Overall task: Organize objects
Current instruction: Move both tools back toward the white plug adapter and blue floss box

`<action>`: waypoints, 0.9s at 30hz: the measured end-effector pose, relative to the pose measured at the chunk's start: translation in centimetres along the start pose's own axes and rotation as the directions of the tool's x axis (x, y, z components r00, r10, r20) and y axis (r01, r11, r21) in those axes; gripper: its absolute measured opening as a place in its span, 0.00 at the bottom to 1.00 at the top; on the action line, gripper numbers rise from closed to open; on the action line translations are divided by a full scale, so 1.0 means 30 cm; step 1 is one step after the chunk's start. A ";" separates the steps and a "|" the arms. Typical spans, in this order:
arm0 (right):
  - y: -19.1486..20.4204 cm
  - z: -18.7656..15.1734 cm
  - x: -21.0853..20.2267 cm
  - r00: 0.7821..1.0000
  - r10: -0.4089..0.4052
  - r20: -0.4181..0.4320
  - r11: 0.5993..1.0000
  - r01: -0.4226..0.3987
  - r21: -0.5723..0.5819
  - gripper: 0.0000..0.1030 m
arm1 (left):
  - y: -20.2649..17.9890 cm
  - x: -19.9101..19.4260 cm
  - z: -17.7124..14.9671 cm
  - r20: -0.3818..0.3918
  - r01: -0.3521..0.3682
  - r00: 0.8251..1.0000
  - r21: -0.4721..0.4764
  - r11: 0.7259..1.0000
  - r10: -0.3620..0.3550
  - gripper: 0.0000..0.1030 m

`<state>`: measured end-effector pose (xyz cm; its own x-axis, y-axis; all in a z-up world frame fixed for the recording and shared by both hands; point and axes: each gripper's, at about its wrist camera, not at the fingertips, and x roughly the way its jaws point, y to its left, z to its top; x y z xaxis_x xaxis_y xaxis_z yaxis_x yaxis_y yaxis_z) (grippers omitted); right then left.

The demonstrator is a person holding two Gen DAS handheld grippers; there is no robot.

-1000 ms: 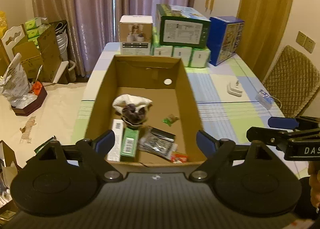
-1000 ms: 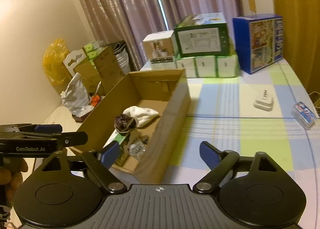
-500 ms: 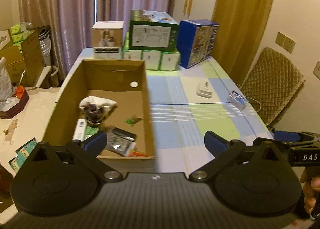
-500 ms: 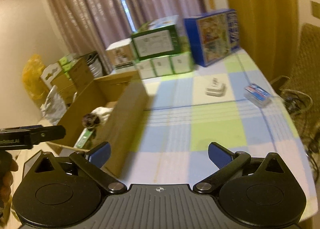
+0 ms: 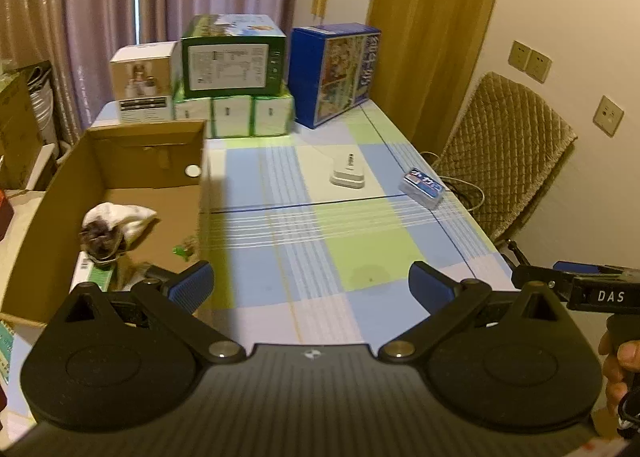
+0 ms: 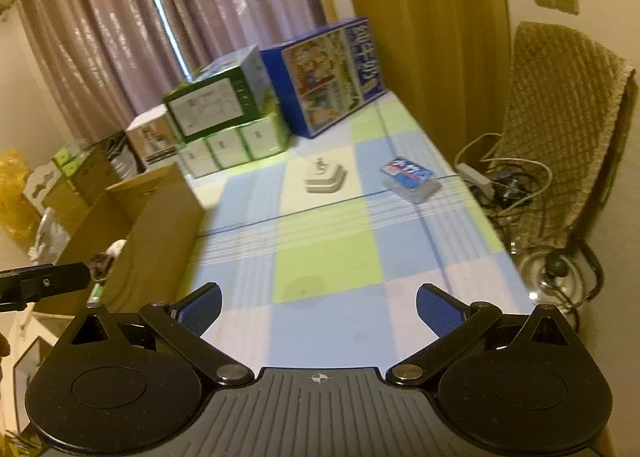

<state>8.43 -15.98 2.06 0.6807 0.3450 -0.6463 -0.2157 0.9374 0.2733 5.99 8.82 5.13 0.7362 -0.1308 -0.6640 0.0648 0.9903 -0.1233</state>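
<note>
Right wrist view motion-blurred; cardboard box (image 5: 132, 193) contents partly hidden by left gripper (image 5: 310, 289) body – white cloth (image 5: 124, 215) and small packets inside, hard to read. Left gripper spread wide, empty, above checked tablecloth (image 5: 352, 253). Right gripper (image 6: 318, 311) likewise wide, holding nothing. Blue packet (image 6: 410, 177) and white adapter (image 6: 325, 181) lie on table, well apart from both.

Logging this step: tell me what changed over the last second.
Both views swung right, off the cardboard box toward the open tablecloth. The left gripper and right gripper took hold of nothing; both stayed open. The white adapter and blue packet did not move.
</note>
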 end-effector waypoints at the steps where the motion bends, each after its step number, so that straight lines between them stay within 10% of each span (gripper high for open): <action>1: -0.009 0.000 0.000 1.000 -0.006 0.000 1.000 0.006 0.000 0.98 | -0.011 0.007 0.001 -0.003 0.006 1.000 0.004 1.000 -0.006 0.99; 27: -0.158 0.005 0.035 0.994 -0.109 -0.026 0.994 0.108 -0.020 0.98 | -0.174 0.160 0.002 -0.059 0.073 0.996 0.050 0.996 -0.070 0.99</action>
<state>10.28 -20.07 0.19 0.6817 0.2422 -0.6904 -0.1545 0.9700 0.1877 9.23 3.04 2.64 0.6890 -0.2027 -0.6958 0.1522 0.9791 -0.1346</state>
